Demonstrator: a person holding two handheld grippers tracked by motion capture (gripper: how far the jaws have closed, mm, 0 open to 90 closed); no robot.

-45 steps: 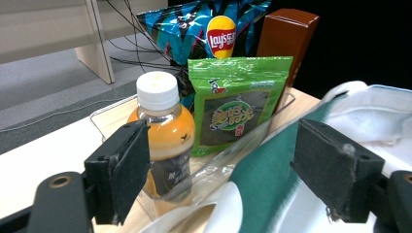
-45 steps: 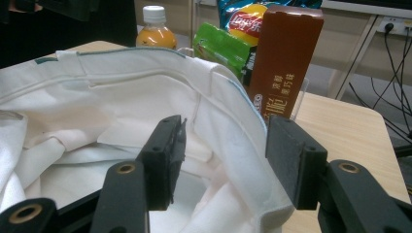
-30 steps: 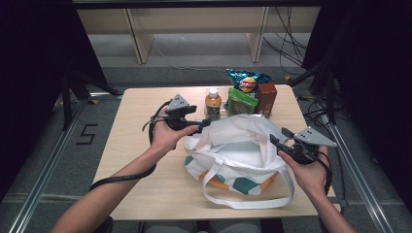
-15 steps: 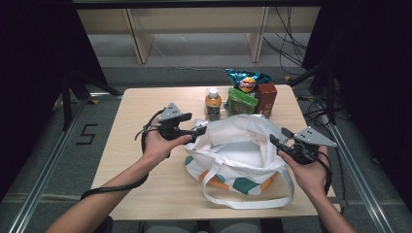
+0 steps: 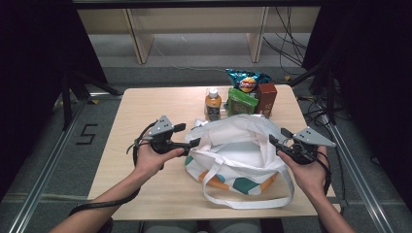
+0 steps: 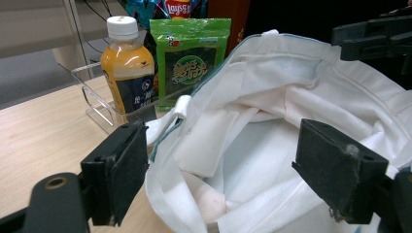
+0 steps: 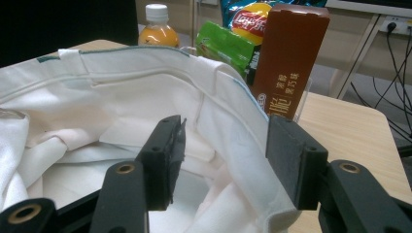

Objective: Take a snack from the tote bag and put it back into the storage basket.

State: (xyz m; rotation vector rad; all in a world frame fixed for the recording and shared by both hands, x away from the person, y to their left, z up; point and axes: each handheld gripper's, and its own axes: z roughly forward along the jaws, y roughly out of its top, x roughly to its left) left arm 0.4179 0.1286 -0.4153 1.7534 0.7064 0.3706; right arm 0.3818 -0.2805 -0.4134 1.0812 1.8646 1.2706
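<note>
Where grippers flank: one bag [image 5: 238, 150], four groceries.

The wooden worktop [image 5: 160, 199] carries a white bag [image 5: 238, 155] near; a clear rack [image 6: 94, 94] of snacks stands far.

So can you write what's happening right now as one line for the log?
left hand-held gripper: open at bag rim | right hand-held gripper: open astride bag rim | white tote bag: mouth open | snacks: behind bag

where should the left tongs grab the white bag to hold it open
Grip the rim hem of the white bag on its left side, coming in level from the left with the left tongs straddling it. The hem there stands up, doubled and stiff, between the open jaws.
</note>
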